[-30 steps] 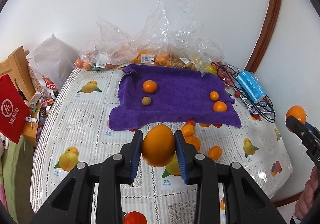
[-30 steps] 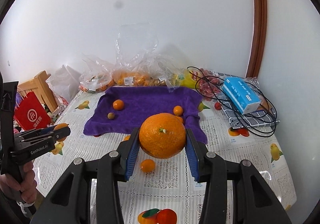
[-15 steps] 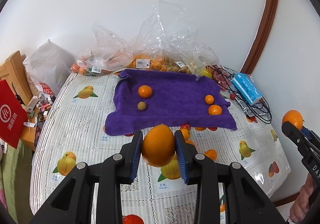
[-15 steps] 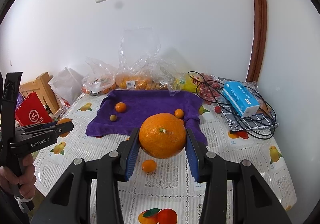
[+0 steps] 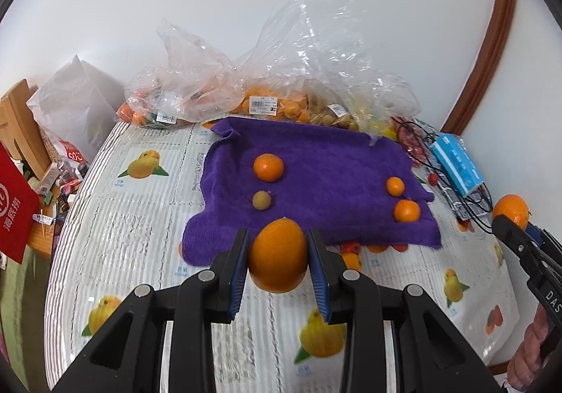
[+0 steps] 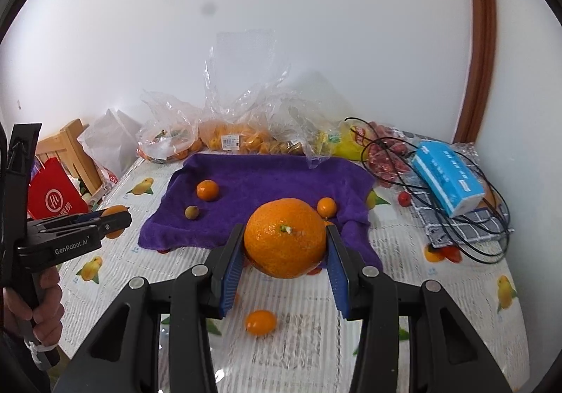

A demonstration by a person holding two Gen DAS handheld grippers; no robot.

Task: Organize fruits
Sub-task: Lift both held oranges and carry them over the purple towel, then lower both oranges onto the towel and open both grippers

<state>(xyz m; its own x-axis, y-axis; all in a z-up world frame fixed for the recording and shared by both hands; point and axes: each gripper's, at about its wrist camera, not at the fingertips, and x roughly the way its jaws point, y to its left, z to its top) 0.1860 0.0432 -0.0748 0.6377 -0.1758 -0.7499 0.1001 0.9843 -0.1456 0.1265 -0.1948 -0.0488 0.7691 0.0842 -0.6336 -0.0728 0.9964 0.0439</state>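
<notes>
Two grippers: left gripper [image 5: 278, 252] pinching orange [image 5: 278, 256]; right gripper [image 6: 285, 249] pinching mandarin [image 6: 285, 237].

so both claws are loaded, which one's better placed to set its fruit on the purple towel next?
Left, probably. The left claw holds its orange right at the purple towel's near edge. The right claw with its big mandarin looks further back, over the tablecloth.
</notes>
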